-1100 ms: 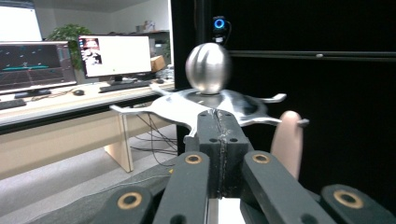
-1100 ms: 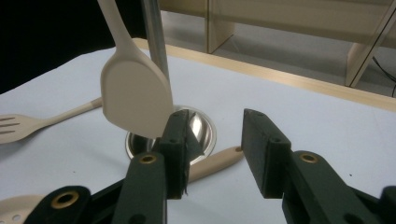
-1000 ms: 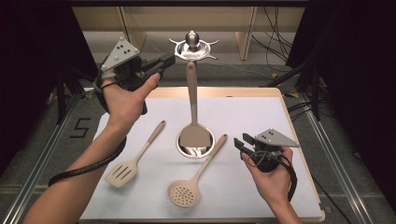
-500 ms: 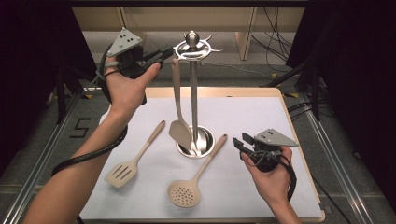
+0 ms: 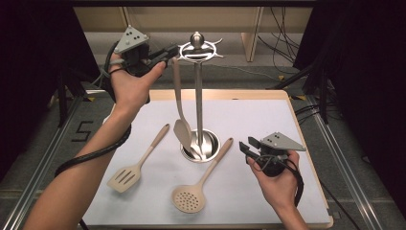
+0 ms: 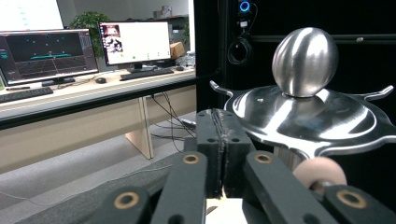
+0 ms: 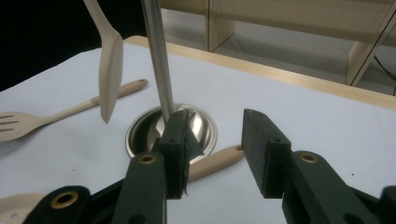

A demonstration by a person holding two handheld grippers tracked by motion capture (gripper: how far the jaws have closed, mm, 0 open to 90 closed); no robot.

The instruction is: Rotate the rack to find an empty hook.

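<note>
A steel utensil stand [image 5: 198, 96] rises from its round base in the middle of the white mat [image 5: 268, 120]. A beige spatula [image 5: 182, 132] hangs at the left of the stand's top, blade down and clear of the base. My left gripper [image 5: 167, 51] is at that top, jaws shut; in the left gripper view the left gripper [image 6: 218, 140] shows nothing between its pads, and the spatula's handle end [image 6: 320, 172] sits just right of them, under the stand's rim [image 6: 306, 109]. My right gripper [image 5: 246, 152] is open, low at the right of the base.
A slotted turner [image 5: 125, 177] lies at front left of the mat and a round skimmer [image 5: 189, 199] lies at front centre, its handle [image 7: 219, 161] reaching toward the base [image 7: 140, 133] just ahead of the right gripper [image 7: 217, 144]. Monitors on a desk [image 6: 93, 88] stand beyond the table.
My left gripper has risen and closed in on the stand's top. The hanging spatula has swung from in front of the pole to its left. The right gripper has stayed put.
</note>
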